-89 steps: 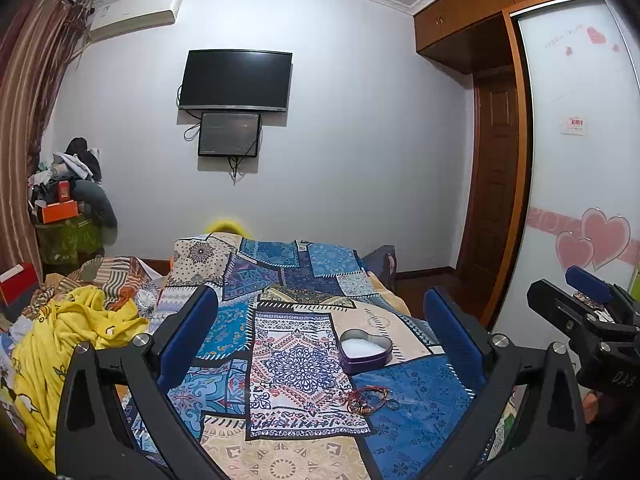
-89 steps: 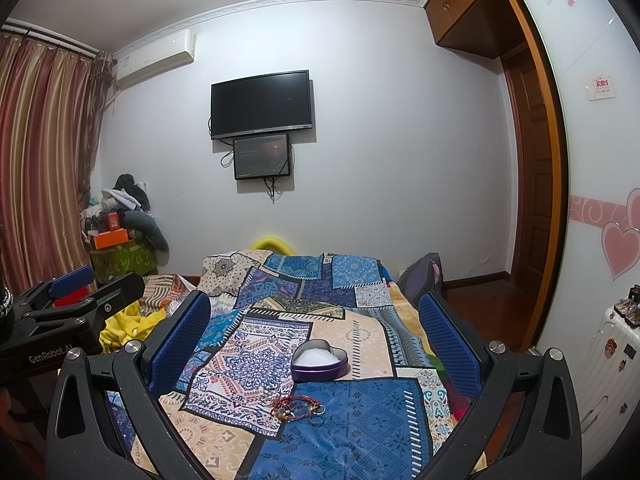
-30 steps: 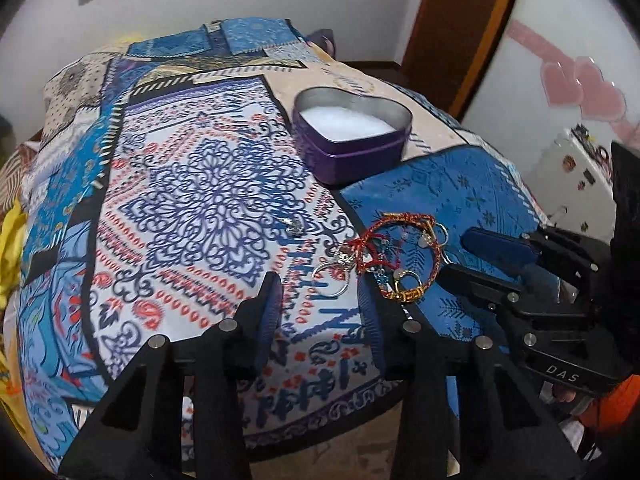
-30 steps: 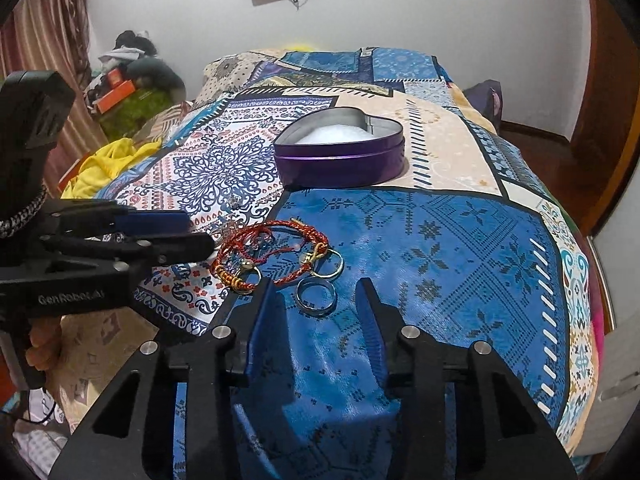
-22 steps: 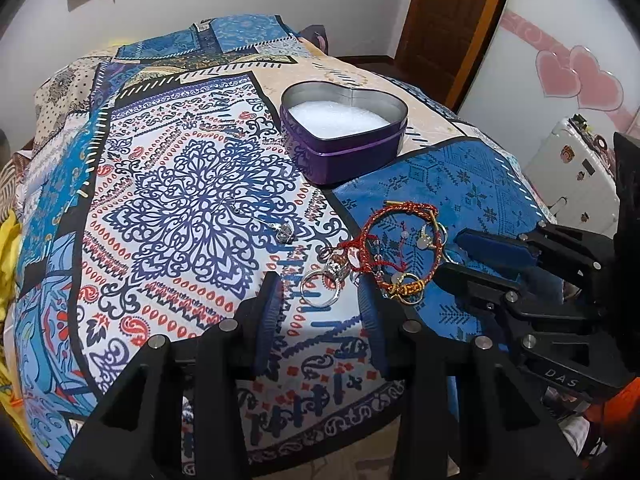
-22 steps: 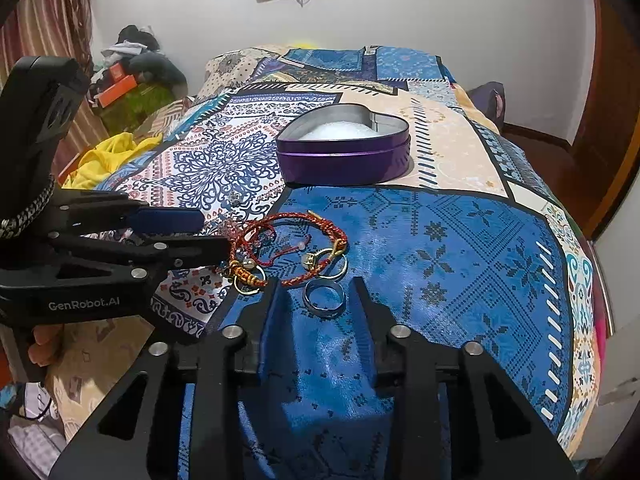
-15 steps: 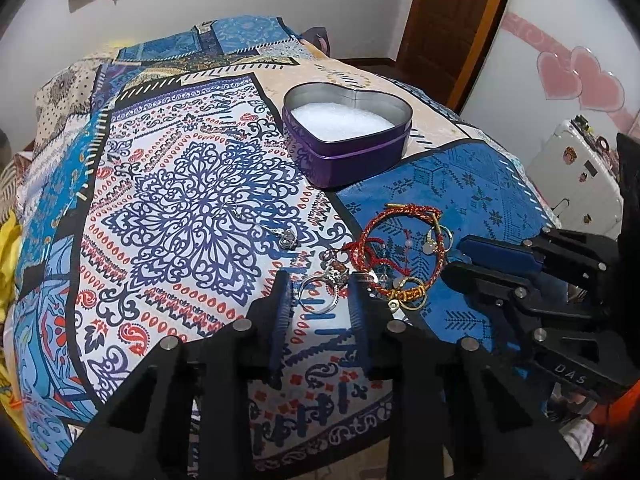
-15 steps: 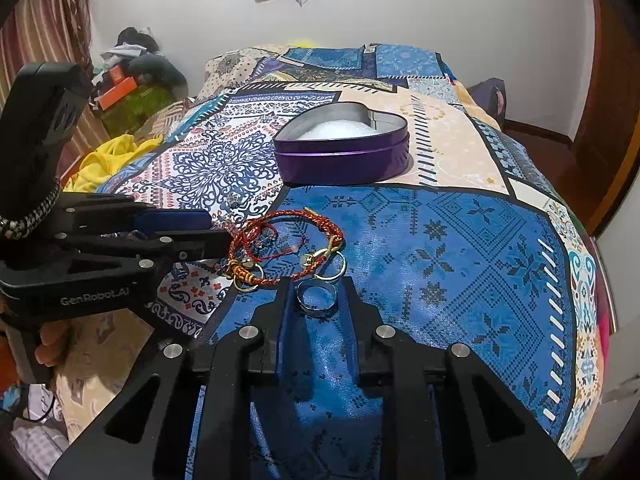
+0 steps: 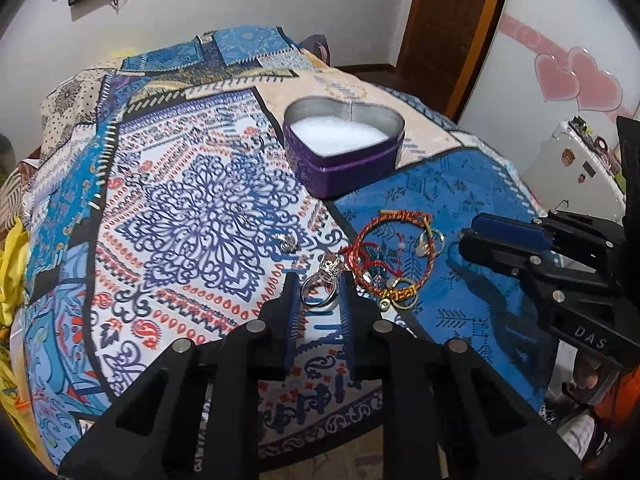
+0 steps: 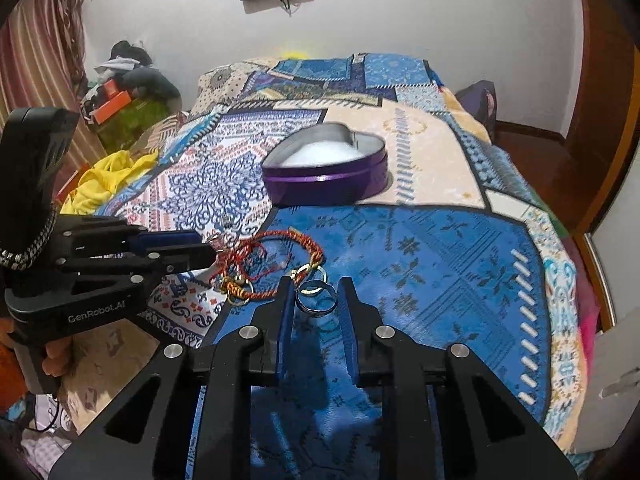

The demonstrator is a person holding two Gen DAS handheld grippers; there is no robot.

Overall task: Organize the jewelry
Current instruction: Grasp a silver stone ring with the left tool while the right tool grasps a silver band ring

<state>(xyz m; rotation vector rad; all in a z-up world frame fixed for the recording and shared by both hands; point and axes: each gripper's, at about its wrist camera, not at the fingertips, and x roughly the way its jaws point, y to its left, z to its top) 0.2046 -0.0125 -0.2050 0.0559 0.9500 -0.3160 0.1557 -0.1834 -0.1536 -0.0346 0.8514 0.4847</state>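
A tangle of red cord bracelets (image 9: pixel 384 240) and small rings lies on the patterned bedspread (image 9: pixel 180 208), in front of an open purple heart-shaped tin (image 9: pixel 344 172) with white padding. My left gripper (image 9: pixel 318 286) is closing, and a silver ring with a stone (image 9: pixel 320 296) sits between its blue pads, touching both. In the right wrist view my right gripper (image 10: pixel 314 294) is shut on a plain silver band (image 10: pixel 316 300) that rests on the blue patch. The bracelets (image 10: pixel 280 256) lie just left of it, and the tin (image 10: pixel 324 188) stands behind. Each gripper shows in the other's view.
A small silver charm (image 9: pixel 286 240) lies loose on the white patch. A gold ring (image 9: pixel 432 236) sits by the bracelets. Yellow cloth (image 10: pixel 104 180) and a clutter pile (image 10: pixel 128 80) are at the bed's left. A white suitcase (image 9: pixel 576 160) stands to the right.
Both grippers dropped from facing the room to just over the bedspread. Their jaws narrowed from wide, the left around the stone ring and the right around the plain band.
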